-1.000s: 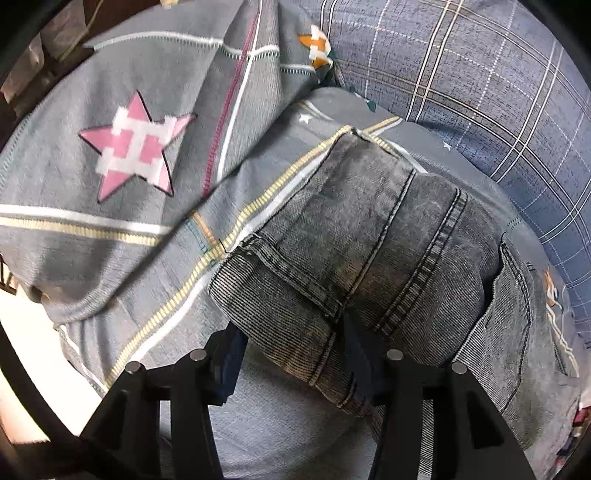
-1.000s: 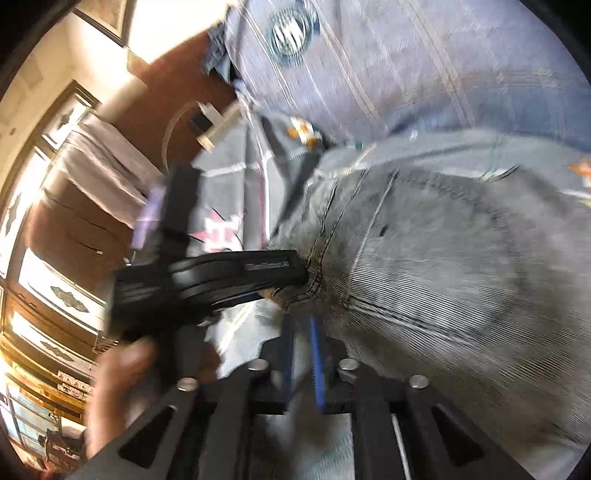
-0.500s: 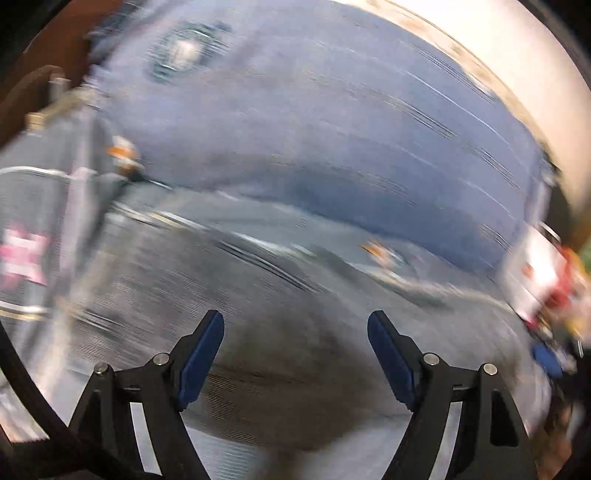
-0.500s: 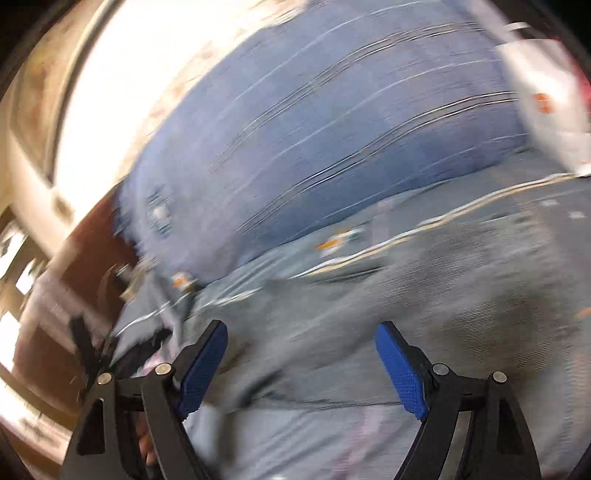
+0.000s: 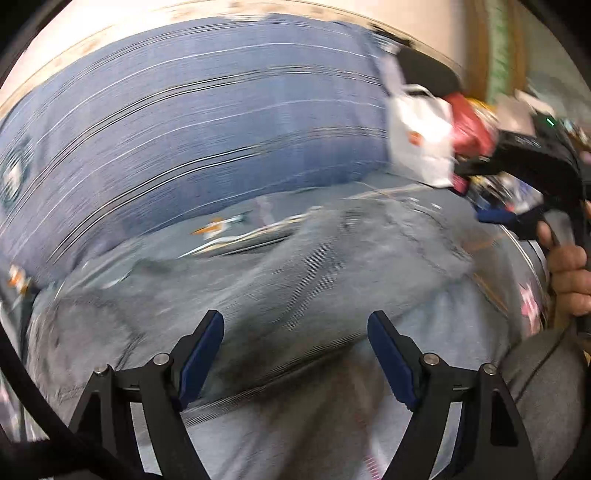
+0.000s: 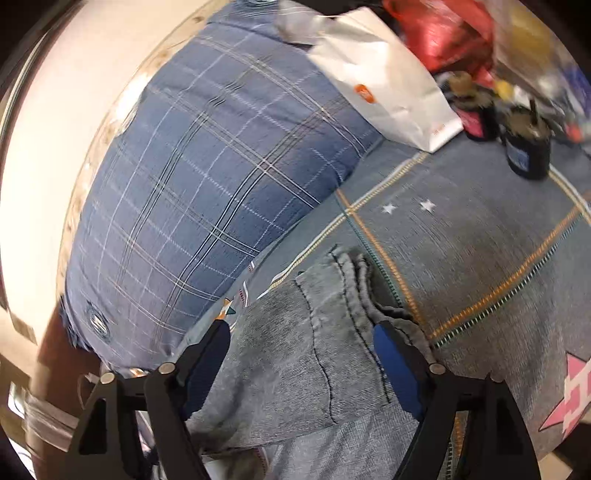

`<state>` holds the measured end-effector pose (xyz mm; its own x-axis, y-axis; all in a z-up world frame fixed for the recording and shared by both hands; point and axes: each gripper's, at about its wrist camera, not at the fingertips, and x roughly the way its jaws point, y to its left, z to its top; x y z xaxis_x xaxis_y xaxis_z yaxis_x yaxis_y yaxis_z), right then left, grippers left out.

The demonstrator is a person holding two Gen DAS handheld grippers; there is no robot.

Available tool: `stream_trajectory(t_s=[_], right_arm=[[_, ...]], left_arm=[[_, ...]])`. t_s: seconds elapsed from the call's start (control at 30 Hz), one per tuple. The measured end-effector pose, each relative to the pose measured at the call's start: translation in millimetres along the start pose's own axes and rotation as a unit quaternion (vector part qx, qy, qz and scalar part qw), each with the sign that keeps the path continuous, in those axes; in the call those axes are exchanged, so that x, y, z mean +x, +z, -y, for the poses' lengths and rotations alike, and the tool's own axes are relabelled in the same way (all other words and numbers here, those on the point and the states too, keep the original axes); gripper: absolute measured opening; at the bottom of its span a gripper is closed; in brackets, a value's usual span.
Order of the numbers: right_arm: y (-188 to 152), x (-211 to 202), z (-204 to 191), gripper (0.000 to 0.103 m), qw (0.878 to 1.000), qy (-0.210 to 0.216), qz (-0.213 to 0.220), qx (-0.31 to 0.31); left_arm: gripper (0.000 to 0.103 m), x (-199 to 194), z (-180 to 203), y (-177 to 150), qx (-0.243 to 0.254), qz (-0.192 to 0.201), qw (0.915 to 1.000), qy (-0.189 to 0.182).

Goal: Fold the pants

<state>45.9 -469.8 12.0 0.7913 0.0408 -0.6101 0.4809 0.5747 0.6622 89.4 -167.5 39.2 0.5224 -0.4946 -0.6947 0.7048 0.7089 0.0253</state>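
Grey washed denim pants (image 6: 295,354) lie on a grey bed sheet (image 6: 480,236) with star prints. In the right wrist view the pants' end reaches to about mid-frame, between and beyond my fingers. My right gripper (image 6: 301,363) is open just above the denim, holding nothing. In the blurred left wrist view the pants (image 5: 314,280) stretch across the middle. My left gripper (image 5: 295,354) is open above them and empty. The other gripper's body (image 5: 535,162), held by a hand, shows at the right edge there.
A blue plaid pillow (image 6: 207,177) lies along the far side against a pale wall. A white paper bag (image 6: 384,81), a red bag (image 6: 443,33) and dark jars (image 6: 524,147) sit at the bed's far right. A pink star print (image 6: 569,398) marks the sheet's right edge.
Both grippers have let go of the pants' waist end and opened. Both have swung fast to the right along the pants, toward the other end near the bags.
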Motion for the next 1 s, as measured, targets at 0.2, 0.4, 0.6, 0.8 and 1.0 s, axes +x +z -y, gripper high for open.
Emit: stream_trajectory(t_s=[0.2,0.4,0.6,0.8,1.0], right_arm=[[4.9,-5.3,20.0,0.075,0.999,0.01,0.002,0.04],[6.6,-18.8,69.7,0.075,0.99,-0.016,0.022,0.136],[6.8,-9.8,98.2,0.075,0.982,0.012,0.004,0.189],[8.2,0.1,98.8,0.075,0.981,0.034,-0.011,0.188],[14.8,23.3,94.0,0.075,0.978,0.088,-0.053,0.183]], left_arm=[[0.08,35.0,55.9,28.2,0.046,-0.046,0.9961,-0.059],[0.079,87.7,117.2,47.3,0.1,-0.087,0.9859,-0.102],[0.076,112.1,168.7,44.9,0.152,-0.119,0.9717,-0.136],[0.016,110.7,164.3,50.3,0.111,-0.109,0.9815,-0.112],[0.015,72.9,120.1,68.1,-0.016,-0.083,0.9756,-0.203]])
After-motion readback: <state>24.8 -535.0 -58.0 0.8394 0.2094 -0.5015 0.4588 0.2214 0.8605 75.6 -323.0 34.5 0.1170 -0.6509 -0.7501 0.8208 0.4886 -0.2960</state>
